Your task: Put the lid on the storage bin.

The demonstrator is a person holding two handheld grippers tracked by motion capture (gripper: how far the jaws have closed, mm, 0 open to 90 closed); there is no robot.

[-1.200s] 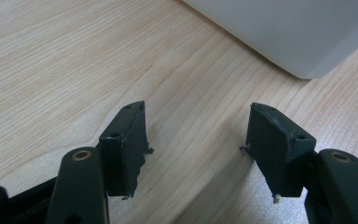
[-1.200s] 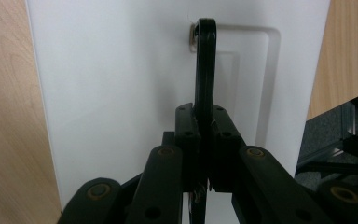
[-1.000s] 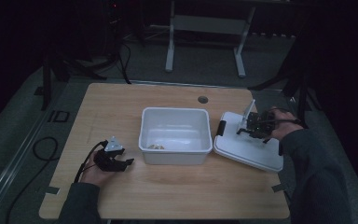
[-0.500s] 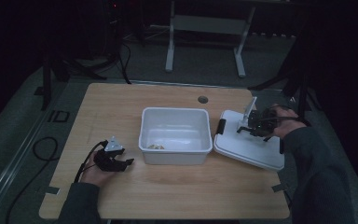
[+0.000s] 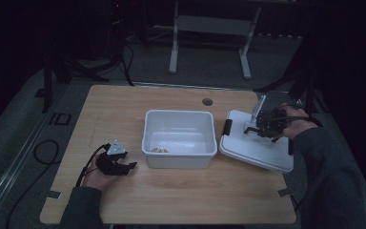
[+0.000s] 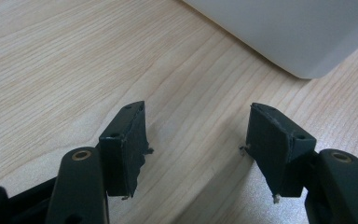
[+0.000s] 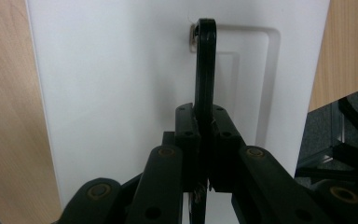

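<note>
A white bin (image 5: 180, 114) stands in the middle of the wooden table (image 5: 124, 109), with a few small yellowish bits (image 5: 159, 150) on its floor. To its right lies its white lid (image 5: 252, 150). My right gripper (image 5: 258, 128) is shut on the lid's black handle (image 7: 205, 60), which stands up from a recess in the lid (image 7: 112, 93); the jaws clamp its near end (image 7: 205, 128). My left gripper (image 5: 127, 161) rests low on the table left of the bin, open with bare wood between its jaws (image 6: 198, 135). The bin's corner (image 6: 289, 32) lies just ahead of it.
A black clip (image 5: 227, 127) sits on the lid's left edge, close to the bin. The lid's right end reaches the table's right edge. A round cable hole (image 5: 208, 101) lies behind the bin. A metal stand (image 5: 209, 26) is on the floor beyond the table.
</note>
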